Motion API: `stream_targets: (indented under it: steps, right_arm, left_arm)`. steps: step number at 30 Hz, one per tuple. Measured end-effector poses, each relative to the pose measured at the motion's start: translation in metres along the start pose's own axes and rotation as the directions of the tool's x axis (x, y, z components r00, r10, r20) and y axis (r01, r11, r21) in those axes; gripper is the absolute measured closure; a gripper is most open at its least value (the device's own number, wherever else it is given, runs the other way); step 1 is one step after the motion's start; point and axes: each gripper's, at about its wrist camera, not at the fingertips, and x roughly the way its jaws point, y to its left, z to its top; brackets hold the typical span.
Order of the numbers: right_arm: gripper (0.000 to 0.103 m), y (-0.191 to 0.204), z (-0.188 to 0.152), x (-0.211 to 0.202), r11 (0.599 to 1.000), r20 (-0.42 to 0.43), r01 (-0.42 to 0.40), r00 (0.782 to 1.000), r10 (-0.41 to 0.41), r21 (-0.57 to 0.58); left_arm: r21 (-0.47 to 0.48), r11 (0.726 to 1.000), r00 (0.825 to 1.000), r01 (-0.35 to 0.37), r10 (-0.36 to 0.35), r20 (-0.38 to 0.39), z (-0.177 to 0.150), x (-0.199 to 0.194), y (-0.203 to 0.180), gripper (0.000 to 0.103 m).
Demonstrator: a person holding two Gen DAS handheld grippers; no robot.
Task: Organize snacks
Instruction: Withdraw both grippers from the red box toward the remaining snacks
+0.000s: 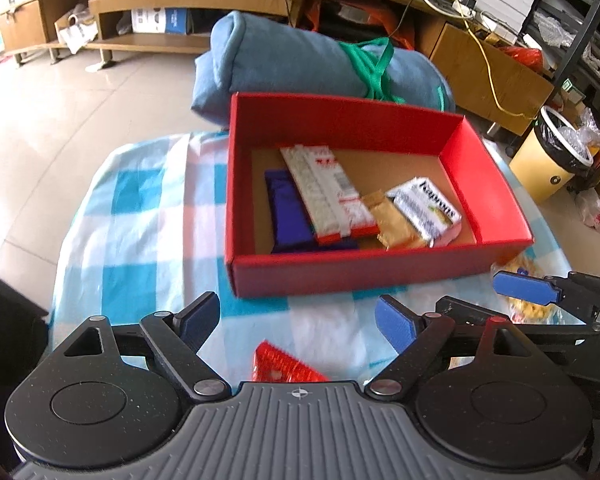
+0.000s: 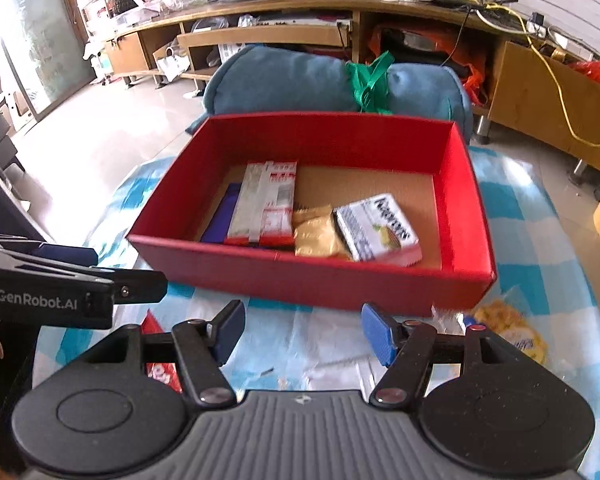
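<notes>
1. Red packet [image 1: 286, 364] lies on the checked cloth [image 1: 140, 216] right under my left tongs [image 1: 296, 320], jaws wide, nothing in them.
2. If I close off-centre, it could skid away.
3. Yellow packet [image 2: 508, 328] sits beside my right tongs [image 2: 302, 334], half open, empty.
4. The two tongs are close; they may clash.
5. The red box [image 2: 466, 200] wall is near, so a low carry could snag it.

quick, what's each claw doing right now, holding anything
Left claw: open, holding nothing; a red packet lies under it on the cloth.
Right claw: open, holding nothing.
</notes>
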Motion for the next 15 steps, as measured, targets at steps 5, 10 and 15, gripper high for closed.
stream_targets:
  steps: [5,10,15]
  right_arm:
    - [0.044,-0.002,-0.012,-0.004,1.000,-0.014,0.002,1.000,-0.002,0.014]
    - [0.044,-0.007,-0.023,-0.005,0.998,-0.043,-0.019,0.999,0.022,0.054]
    - [0.044,0.002,-0.029,-0.006,0.998,-0.055,-0.046,0.997,0.048,0.041]
  left_arm:
    - [0.004,1.000,1.000,-0.003,0.003,-0.027,-0.014,0.001,0.006,0.014]
    - [0.022,1.000,0.997,-0.002,0.004,-0.075,-0.032,0.009,0.010,0.014]
    - [0.037,0.999,0.993,0.004,0.001,-0.117,-0.045,0.017,0.013,0.014]
